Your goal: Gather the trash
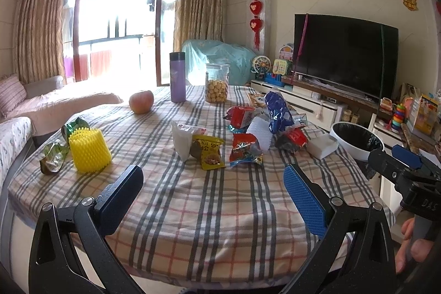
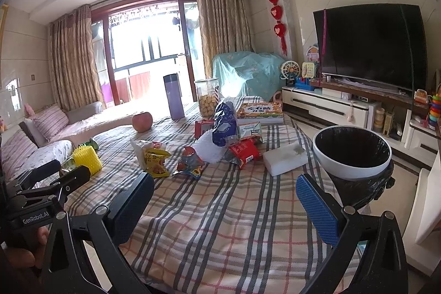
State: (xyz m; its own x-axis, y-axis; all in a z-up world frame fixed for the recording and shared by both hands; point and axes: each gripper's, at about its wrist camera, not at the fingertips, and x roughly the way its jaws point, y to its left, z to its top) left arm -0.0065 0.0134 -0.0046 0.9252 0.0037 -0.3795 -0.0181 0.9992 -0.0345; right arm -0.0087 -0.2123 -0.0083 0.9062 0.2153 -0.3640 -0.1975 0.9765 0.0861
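Observation:
Snack wrappers lie scattered on the plaid-covered table [image 1: 193,211]: a yellow wrapper [image 1: 209,153], a red wrapper [image 1: 244,152], a blue bag [image 1: 278,109], a white foam net [image 1: 260,135], a yellow foam net [image 1: 89,150] and green wrappers [image 1: 53,156]. A white bin with a black liner [image 2: 352,153] stands at the table's right edge. My left gripper [image 1: 213,188] is open and empty above the table's near part. My right gripper [image 2: 224,197] is open and empty, left of the bin. The yellow wrapper [image 2: 155,160] and red wrapper [image 2: 190,163] lie ahead of it.
An apple [image 1: 141,101], a purple flask [image 1: 177,77] and a jar of snacks [image 1: 217,83] stand at the table's far side. A white foam block [image 2: 285,158] lies near the bin. A book [image 2: 260,112], a sofa [image 1: 41,106] and a TV [image 1: 344,54] surround the table.

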